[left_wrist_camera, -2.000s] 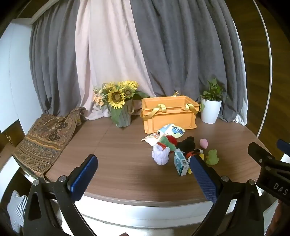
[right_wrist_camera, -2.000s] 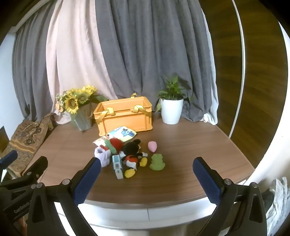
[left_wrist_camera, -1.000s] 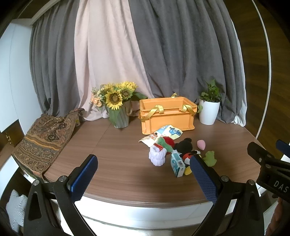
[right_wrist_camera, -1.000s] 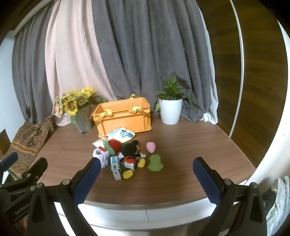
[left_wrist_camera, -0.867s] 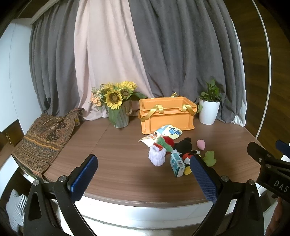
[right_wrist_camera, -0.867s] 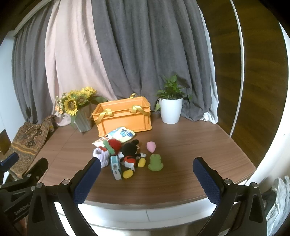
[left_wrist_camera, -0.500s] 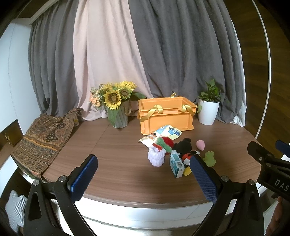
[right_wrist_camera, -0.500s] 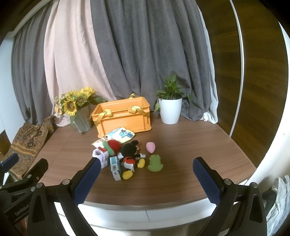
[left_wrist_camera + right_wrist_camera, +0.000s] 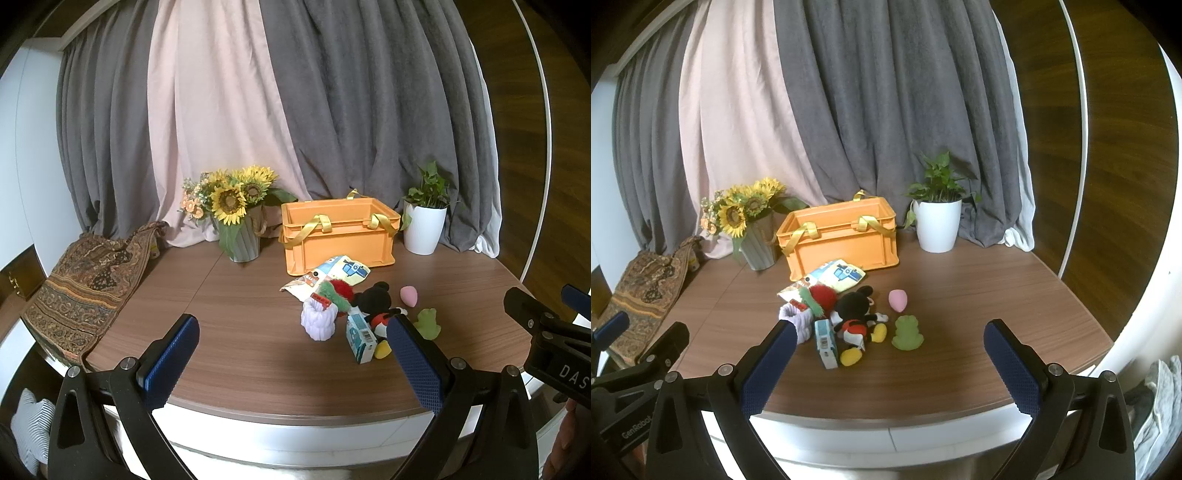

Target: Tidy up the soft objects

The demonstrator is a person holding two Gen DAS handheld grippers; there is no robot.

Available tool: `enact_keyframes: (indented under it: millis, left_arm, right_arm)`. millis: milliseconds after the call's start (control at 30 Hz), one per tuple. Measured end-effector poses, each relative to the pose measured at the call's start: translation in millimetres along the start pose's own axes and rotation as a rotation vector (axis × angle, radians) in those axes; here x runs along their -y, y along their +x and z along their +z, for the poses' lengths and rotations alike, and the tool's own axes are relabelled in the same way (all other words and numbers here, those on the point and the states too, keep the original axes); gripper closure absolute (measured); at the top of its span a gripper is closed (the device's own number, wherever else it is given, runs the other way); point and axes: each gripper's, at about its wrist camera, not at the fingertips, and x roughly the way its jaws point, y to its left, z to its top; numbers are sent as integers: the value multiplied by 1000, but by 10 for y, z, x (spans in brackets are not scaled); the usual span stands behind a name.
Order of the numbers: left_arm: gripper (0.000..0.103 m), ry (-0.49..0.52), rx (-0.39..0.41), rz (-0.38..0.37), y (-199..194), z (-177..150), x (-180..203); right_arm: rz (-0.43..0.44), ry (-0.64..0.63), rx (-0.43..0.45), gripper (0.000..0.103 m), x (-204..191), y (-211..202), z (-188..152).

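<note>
An orange crate (image 9: 338, 236) (image 9: 842, 240) with yellow handles stands at the back of the round wooden table (image 9: 240, 332). In front of it lies a pile: a Mickey plush (image 9: 855, 314) (image 9: 373, 304), a green frog (image 9: 907, 334) (image 9: 426, 325), a pink egg shape (image 9: 898, 299) (image 9: 408, 295), a red and green plush (image 9: 820, 297), a lilac knit piece (image 9: 319, 321), a small blue carton (image 9: 825, 343) (image 9: 360, 336) and a printed pouch (image 9: 836, 275). My left gripper (image 9: 295, 354) and right gripper (image 9: 886, 354) are both open and empty, held near the table's front edge, short of the pile.
A sunflower vase (image 9: 238, 225) stands left of the crate and a white potted plant (image 9: 938, 218) right of it. A patterned cloth (image 9: 85, 280) drapes over the table's left edge. Curtains hang behind. The right gripper's body shows in the left wrist view (image 9: 546, 332).
Both grippers have drifted slightly; the pile sits a little lower left in the views. Both stay open and nothing was touched.
</note>
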Motion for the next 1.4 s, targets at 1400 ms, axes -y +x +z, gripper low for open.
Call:
enact_keyframes:
  millis: [1400]
  left_arm:
    - [0,-5,-42,-50,313,-133,262]
  right_arm:
    - [7,7,-7,0,92,139,84]
